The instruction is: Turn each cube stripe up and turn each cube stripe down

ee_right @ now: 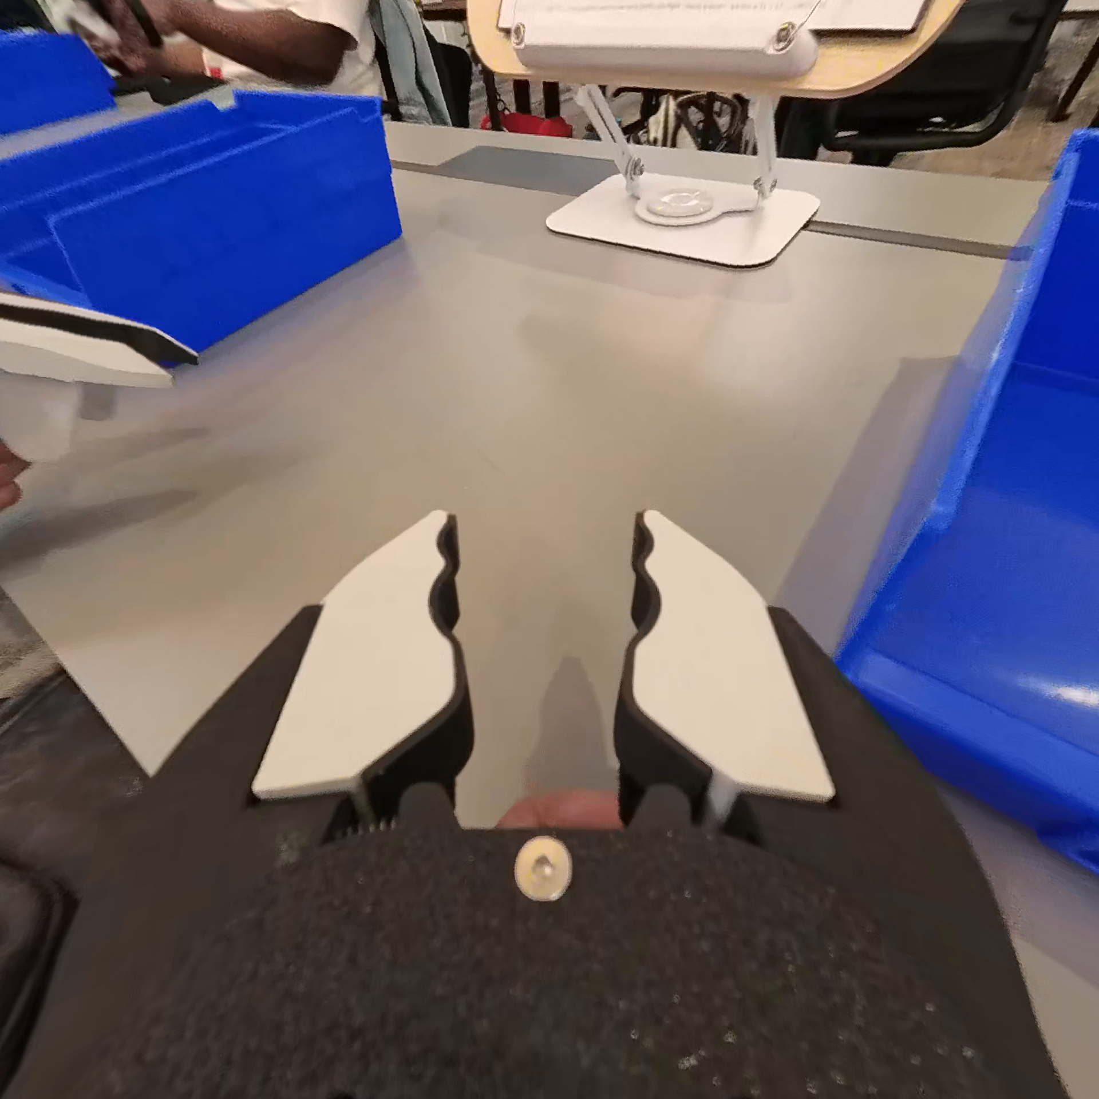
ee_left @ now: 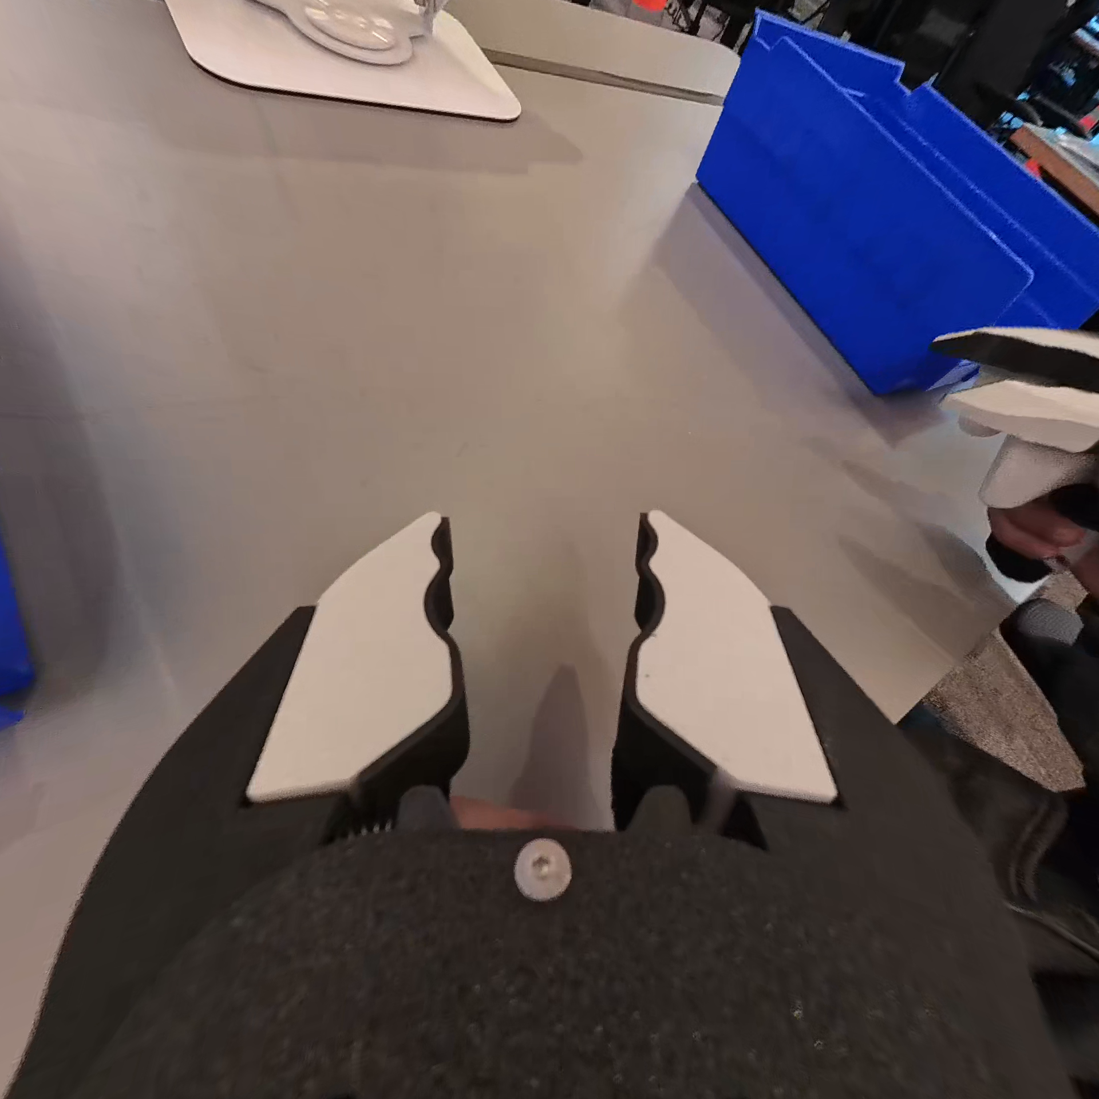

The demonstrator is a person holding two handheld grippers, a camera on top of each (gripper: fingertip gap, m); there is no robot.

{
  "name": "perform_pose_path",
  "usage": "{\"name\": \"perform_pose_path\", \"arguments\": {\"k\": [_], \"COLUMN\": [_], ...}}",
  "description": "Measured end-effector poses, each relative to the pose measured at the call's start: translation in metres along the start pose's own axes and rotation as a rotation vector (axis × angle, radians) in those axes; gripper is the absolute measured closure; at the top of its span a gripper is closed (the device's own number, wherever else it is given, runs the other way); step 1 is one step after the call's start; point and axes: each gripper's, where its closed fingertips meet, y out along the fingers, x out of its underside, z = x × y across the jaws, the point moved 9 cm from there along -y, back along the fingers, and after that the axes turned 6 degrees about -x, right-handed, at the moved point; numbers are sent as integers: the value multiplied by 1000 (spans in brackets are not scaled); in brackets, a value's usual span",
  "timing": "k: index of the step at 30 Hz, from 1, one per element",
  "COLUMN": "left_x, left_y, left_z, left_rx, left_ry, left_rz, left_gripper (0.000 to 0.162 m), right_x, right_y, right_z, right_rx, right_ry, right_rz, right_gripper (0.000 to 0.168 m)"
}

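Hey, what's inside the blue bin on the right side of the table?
The blue bin shows only bare blue floor and wall in the right wrist view. No cube shows there. Its far end runs out of frame, so that part can't be checked.

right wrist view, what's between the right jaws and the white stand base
Nothing: in the right wrist view only bare grey table lies between the open right gripper and the white stand base. No cube shows there.
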Motion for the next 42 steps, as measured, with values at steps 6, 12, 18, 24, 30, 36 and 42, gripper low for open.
{"name": "perform_pose_path", "arguments": {"k": [6,12,18,24,30,36,42], "left_x": [6,5,-46,-85,-85,-77,-75], "left_y": [3,-8,-75,-80,-45,-18,-18], "left_z": [12,33,-29,-146,-210,-226,-227], "left_rx": [39,158,-168,-437,-593,-584,-529], "left_ry": [87,156,84,-191,-265,-299,-274], "left_rz": [-45,-107,-117,-351,-581,-713,-741], "left_gripper": [104,120,106,107,98,96,119], "right_x": [5,6,7,3,1,2,3], "right_y": [6,9,13,10,4,3,3], "right_z": [-5,-12,-19,-20,-21,-18,-16], "right_rx": [26,35,-65,-107,-148,-147,-139], "right_ry": [-100,-135,-26,15,39,30,28], "right_rz": [-63,-86,-84,-84,-74,-94,-109], "right_gripper": [115,116,116,117,119,119,120]}}
